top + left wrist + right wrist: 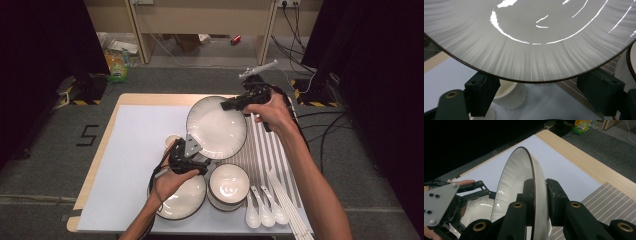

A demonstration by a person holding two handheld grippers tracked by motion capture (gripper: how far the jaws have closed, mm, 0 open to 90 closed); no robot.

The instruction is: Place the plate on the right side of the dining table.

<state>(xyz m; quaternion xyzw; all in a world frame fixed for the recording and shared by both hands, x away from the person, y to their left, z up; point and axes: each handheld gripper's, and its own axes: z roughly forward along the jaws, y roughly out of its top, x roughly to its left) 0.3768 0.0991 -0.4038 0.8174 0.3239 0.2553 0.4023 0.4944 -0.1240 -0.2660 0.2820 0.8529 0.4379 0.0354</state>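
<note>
Hanging above the middle of the desk (131, 129), the large plate (216, 126) is held between the two grippers, tilted so its hollow face looks up and toward the person. The right gripper (231, 104) has its fingers (556, 195) clenched on the plate's far rim, one finger on each face, edge-on in the right gripper view. The left gripper (196, 150) meets the near rim; whether its fingers (482, 90) press the plate I cannot tell. Below lie a second plate (186, 200), a bowl (229, 184) and three spoons (265, 212).
</note>
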